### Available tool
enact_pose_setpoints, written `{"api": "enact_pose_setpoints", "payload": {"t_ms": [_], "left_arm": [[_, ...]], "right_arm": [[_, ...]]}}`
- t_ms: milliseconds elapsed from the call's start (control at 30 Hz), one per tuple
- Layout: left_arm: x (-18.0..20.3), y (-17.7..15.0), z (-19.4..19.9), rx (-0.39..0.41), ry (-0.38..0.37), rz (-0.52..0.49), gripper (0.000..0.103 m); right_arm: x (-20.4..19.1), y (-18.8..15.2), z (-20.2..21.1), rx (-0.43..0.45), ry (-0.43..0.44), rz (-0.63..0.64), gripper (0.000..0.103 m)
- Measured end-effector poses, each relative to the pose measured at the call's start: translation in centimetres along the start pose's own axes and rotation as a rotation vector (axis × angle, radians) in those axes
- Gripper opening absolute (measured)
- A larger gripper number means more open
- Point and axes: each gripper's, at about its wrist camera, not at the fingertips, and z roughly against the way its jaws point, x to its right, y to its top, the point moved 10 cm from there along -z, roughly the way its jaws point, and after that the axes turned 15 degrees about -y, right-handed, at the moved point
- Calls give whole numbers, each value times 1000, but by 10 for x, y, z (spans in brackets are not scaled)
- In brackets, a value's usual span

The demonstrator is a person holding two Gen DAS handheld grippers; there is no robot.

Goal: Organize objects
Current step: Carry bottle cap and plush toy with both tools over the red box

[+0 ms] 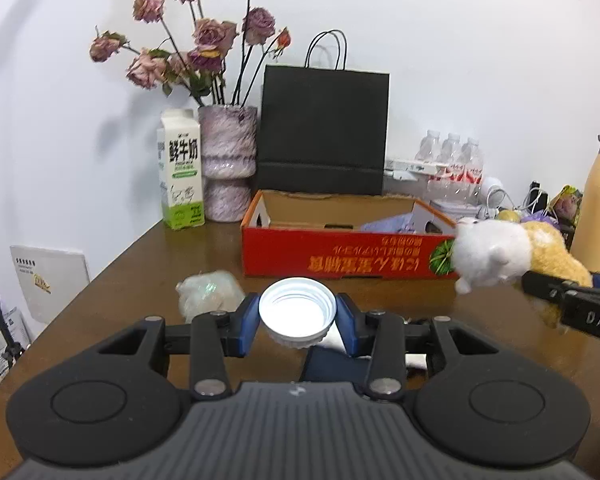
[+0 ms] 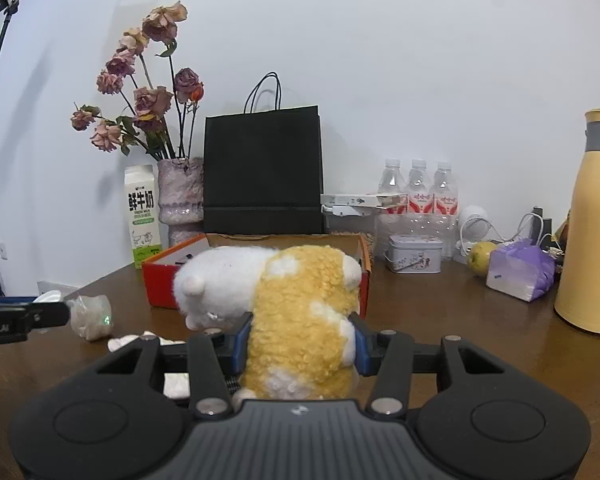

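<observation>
While the left gripper (image 1: 297, 316) was clamped on a white bottle cap (image 1: 297, 309), the cap was held hollow side up just above the brown table (image 1: 132, 280), short of the red cardboard box (image 1: 340, 256). At the same moment the right gripper (image 2: 300, 340) was closed on a yellow-and-white plush toy (image 2: 284, 300), whose soft body was squeezed between the blue pads (image 2: 242, 344) in front of the same box. A crumpled plastic wrap (image 1: 208, 292) was seen just beside the cap, on the table. It was judged that both things were meant for the box. The cap was gripped only by its thin rim, so it could be popped out sideways if tilted. The plush overhung the jaws and could be caught on the box wall. With both tools headed for one opening, a collision could be caused if they were brought in together.
</observation>
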Motion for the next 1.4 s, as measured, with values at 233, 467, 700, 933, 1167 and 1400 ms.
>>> {"api": "enact_pose_setpoints", "payload": {"t_ms": [233, 467, 700, 933, 1167, 1400], "left_arm": [[9, 20, -14, 8, -16, -6, 41], [10, 40, -31, 18, -14, -9, 41], [7, 58, -53, 29, -12, 7, 41], [4, 74, -79, 45, -11, 34, 41], [-2, 90, -96, 66, -6, 35, 41], [-11, 103, -115, 76, -7, 41, 41]], "right_arm": [[-10, 21, -6, 18, 20, -7, 47], [-21, 40, -22, 25, 28, -4, 47], [-32, 47, -44, 6, 33, 1, 47], [-37, 53, -65, 4, 25, 1, 47], [-42, 64, -87, 12, 28, -13, 47], [-47, 73, -108, 17, 32, -15, 47]]}}
